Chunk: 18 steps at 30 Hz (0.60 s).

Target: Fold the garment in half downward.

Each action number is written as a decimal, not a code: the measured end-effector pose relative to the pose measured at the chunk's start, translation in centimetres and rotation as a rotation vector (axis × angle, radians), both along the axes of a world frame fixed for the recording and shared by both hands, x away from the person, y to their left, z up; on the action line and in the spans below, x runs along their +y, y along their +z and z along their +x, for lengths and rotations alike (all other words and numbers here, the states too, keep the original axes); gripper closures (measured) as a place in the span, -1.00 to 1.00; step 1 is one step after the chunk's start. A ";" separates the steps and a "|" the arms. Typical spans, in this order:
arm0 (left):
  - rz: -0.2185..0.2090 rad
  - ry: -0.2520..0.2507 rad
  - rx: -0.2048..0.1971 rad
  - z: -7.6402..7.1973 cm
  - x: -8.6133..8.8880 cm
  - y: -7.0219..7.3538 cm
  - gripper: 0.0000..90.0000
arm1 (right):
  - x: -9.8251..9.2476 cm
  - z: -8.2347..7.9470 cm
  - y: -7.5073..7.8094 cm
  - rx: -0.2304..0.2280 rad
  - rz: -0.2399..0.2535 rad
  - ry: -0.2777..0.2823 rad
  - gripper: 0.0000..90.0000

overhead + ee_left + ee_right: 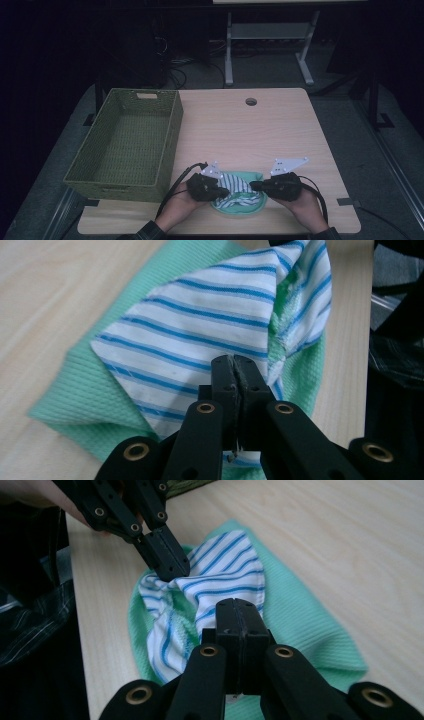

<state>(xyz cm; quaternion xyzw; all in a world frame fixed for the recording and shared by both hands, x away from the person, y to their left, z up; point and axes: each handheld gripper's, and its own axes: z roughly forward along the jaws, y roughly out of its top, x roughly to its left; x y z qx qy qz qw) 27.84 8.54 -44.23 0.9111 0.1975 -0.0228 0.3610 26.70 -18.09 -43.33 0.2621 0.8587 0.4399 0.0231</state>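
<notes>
A: Why do both sets of tongs sit so low at the near edge of the bench [280, 125]?

B: Because the cloths are there. A striped cloth [200, 335] lies on top of a green cloth [65, 390], and each hand has pinched an edge of the striped one.

A: So the left tongs [235, 365] are clamped on it?

B: Yes, the jaws are pressed together with a fold of the striped fabric caught between them. The right tongs [239, 611] do the same at the opposite edge; in the right gripper view the left tongs bite the far corner.

A: Two grips, one cloth. Why?

B: I'd judge it's to lift it taut and clear of the green cloth rather than drag both along.

A: And the woven basket [125, 140]?

B: It stands just left of the cloths, likely where they are headed.
</notes>
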 end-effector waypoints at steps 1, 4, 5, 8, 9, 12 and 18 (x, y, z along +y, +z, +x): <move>0.009 -0.007 0.002 -0.1 0.0 -0.1 0.95 | 0.1 -0.1 -0.3 0.003 -0.009 0.005 0.99; 0.026 -0.016 0.017 -0.2 0.0 -0.4 0.95 | 0.4 -0.4 -1.2 0.027 -0.044 0.018 1.00; 0.035 -0.020 0.024 -0.2 0.1 -0.5 0.95 | 0.5 -0.4 -1.4 0.024 -0.053 0.016 1.00; 0.044 -0.021 0.038 -0.3 0.2 -0.8 0.95 | 0.5 -0.5 -2.1 0.043 -0.062 0.027 1.00; 0.050 -0.021 0.043 -0.3 0.2 -0.8 0.95 | 0.5 -0.6 -2.2 0.045 -0.066 0.030 1.00; 0.043 -0.016 0.057 -0.2 0.4 -0.9 0.95 | 0.6 -0.9 -2.7 0.059 -0.085 0.040 1.00; 0.044 -0.010 0.042 -0.1 0.7 -0.3 0.92 | 0.6 -1.0 -2.8 0.044 -0.090 0.051 1.00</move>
